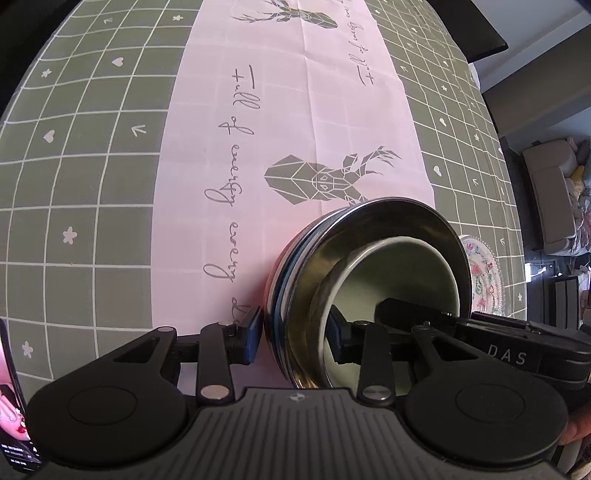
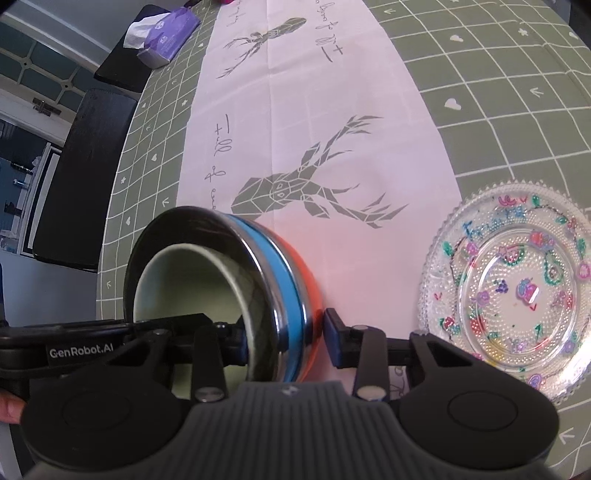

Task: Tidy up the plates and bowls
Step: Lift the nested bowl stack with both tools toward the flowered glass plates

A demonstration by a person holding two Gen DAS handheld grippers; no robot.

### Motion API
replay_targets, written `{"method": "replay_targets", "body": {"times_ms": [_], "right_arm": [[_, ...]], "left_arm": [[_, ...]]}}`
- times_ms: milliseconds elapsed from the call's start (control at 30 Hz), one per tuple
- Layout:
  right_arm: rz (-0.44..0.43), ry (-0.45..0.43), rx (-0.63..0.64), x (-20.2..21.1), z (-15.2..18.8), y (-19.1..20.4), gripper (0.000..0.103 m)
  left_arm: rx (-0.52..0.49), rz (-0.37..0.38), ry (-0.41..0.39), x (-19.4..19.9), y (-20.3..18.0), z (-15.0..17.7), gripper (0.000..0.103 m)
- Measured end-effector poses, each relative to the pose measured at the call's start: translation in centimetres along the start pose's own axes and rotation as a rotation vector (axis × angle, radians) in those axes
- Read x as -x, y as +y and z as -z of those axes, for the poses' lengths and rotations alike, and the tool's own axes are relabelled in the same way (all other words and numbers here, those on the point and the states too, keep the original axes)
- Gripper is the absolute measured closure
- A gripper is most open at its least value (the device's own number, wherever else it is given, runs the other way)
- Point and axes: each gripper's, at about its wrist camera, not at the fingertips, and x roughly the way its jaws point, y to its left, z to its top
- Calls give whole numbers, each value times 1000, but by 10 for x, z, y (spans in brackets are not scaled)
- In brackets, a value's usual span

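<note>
fingers: left (image 1: 293,338) and right (image 2: 284,341) both clamp bowl stack (image 2: 236,295) | beside glass plate (image 2: 517,288)

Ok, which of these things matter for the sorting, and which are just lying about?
Job:
- nested bowl stack, steel rim, blue and orange bands, pale bowl inside
- patterned glass plate
- left claw and right claw, both straddling the stack's wall

Lying about:
- purple tissue pack
- deer-print runner
- black chair
</note>
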Motion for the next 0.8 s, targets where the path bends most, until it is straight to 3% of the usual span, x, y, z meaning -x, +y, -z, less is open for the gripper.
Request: {"method": "replay_targets", "body": {"times_ms": [400,533,700,800], "right_arm": [[7,9,-33,7,0,-14,73],[-10,-25,-19,8,1,-17,72],[-63,-92,-6,8,7,-22,64],[-95,-95,-10,3,9,-23,53]], "left_arm": [[-7,-24,7,-3,-14,-2,63],[-6,-12,-12,-5,-11,-3,62],[-32,13,-99,-6,-7,4,62],[-25,35,-142,-10,-4,9,60]]}}
